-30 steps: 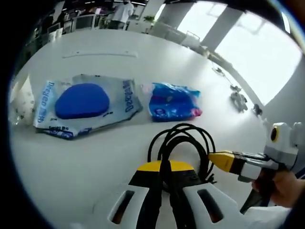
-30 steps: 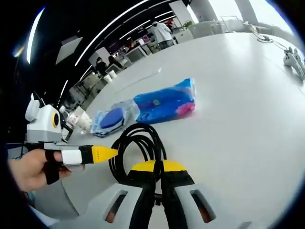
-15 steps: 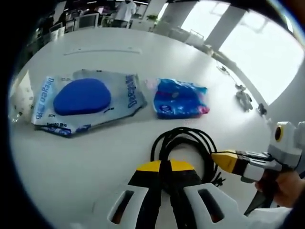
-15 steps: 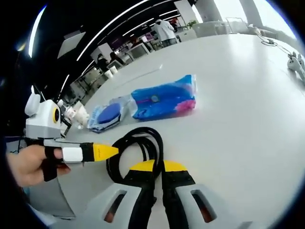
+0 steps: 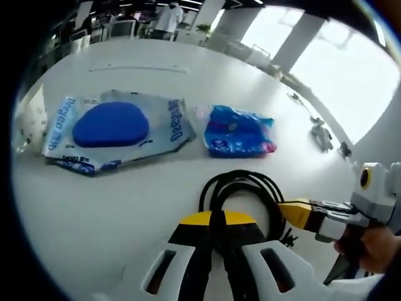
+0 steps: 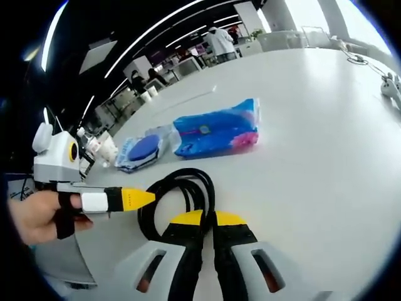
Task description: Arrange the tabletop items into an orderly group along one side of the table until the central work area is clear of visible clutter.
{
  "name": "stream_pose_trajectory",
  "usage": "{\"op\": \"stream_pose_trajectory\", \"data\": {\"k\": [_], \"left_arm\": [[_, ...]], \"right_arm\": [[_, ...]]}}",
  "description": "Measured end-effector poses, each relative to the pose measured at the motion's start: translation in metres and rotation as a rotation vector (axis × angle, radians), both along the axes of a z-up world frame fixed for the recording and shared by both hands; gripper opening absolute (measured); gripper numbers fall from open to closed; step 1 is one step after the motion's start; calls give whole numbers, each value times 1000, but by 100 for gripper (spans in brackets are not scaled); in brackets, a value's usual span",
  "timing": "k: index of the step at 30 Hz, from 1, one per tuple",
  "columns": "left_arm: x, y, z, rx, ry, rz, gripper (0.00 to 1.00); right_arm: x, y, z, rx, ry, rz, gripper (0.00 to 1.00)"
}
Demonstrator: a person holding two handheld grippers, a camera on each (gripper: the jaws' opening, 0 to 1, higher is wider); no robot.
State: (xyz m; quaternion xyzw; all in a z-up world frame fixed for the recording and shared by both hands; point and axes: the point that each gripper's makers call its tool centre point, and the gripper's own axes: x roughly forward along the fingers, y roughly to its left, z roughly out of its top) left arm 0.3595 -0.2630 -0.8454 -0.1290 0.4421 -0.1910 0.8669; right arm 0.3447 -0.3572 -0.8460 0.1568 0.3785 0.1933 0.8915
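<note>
A coil of black cable [image 5: 250, 185] [image 6: 182, 182] lies on the white table [image 5: 106, 200]. My left gripper [image 5: 217, 219] is shut, with a cable strand running in between its yellow tips. In the right gripper view the left gripper [image 6: 149, 198] meets the coil's left edge. My right gripper [image 6: 202, 219] is shut at the coil's near end, and in the left gripper view the right gripper [image 5: 283, 210] touches the coil's right edge. Beyond the coil lie a clear packet with a blue pad [image 5: 109, 125] [image 6: 143, 150] and a blue and pink packet [image 5: 238, 130] [image 6: 216, 130], side by side.
A crumpled white wrapper [image 5: 25, 128] [image 6: 100, 149] sits at the table's edge beside the clear packet. Small white devices [image 5: 319, 135] [image 6: 391, 84] lie far off to the right. A hand [image 6: 37, 216] holds the left gripper. Desks and people stand beyond the table.
Both views have shifted only slightly. The cable and the two packets lie where they were, and both grippers stay shut at the coil.
</note>
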Motion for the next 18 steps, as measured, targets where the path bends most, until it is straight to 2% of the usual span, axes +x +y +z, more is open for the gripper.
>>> {"op": "stream_pose_trajectory", "data": {"k": [18], "left_arm": [[0,0,1,-32,-32,39,0]], "right_arm": [[0,1,0,11,-31,28,2]]}}
